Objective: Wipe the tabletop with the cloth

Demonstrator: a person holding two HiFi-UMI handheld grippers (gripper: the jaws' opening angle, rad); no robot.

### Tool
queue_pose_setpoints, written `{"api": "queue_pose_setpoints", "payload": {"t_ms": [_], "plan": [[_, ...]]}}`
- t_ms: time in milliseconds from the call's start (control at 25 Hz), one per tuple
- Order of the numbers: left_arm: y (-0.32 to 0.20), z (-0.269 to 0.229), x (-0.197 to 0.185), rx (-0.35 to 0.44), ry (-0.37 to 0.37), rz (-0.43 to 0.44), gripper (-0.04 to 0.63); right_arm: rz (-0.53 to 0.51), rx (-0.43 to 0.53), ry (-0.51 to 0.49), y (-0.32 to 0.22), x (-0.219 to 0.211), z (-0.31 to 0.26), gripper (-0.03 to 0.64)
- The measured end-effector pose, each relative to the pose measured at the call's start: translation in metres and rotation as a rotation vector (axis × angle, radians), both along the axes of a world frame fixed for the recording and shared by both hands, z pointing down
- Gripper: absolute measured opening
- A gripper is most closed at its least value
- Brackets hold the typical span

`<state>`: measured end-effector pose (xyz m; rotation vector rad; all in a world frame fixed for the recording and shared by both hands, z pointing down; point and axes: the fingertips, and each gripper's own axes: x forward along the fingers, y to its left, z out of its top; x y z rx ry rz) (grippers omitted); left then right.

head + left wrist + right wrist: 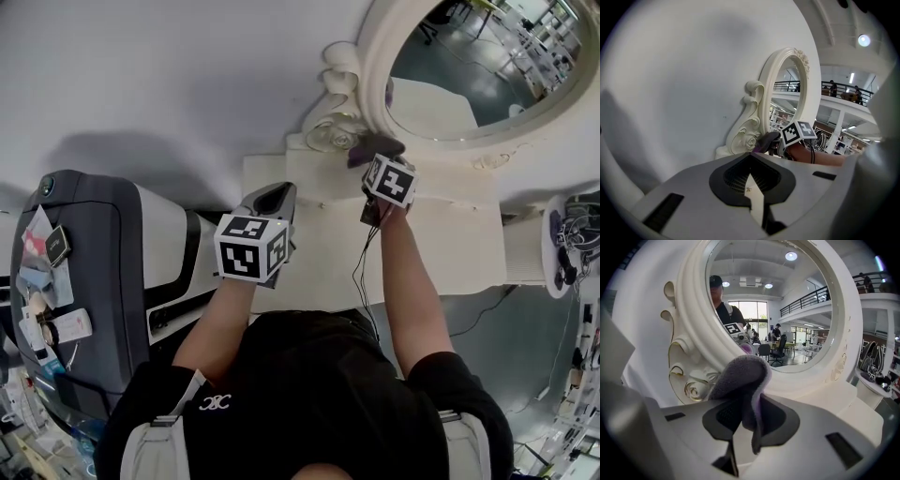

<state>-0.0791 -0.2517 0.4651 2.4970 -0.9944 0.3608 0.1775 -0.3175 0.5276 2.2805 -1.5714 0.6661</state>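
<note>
A grey-purple cloth point(743, 376) hangs folded from my right gripper point(750, 416), which is shut on it. In the head view that gripper point(372, 155) holds the cloth point(361, 150) at the back of the cream tabletop point(328, 262), against the carved base of the oval mirror point(469, 66). My left gripper point(275, 197) hovers over the tabletop's left part, shut with nothing between its jaws. From the left gripper view point(751, 164) the cloth point(765, 139) and the right gripper's marker cube point(799, 132) show beside the mirror frame.
The white wall runs behind the table. The mirror's ornate cream frame point(689, 357) with rose carvings rises from the back edge. A grey and white padded chair point(84, 281) stands to the left; a round white stand with cables point(567, 244) is at the right.
</note>
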Motion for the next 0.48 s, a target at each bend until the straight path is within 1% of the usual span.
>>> {"api": "queue_pose_setpoints", "payload": {"t_ms": [200,480], "plan": [[0.009,0.004,0.023,0.002,-0.028,0.01,0.0,0.033,0.037,-0.047,0.005,0.031,-0.002,0.089],[0.017,0.005,0.075,0.013,-0.063,-0.006,0.0,0.03,0.018,-0.082,0.016,0.086,0.018,0.089]]}}
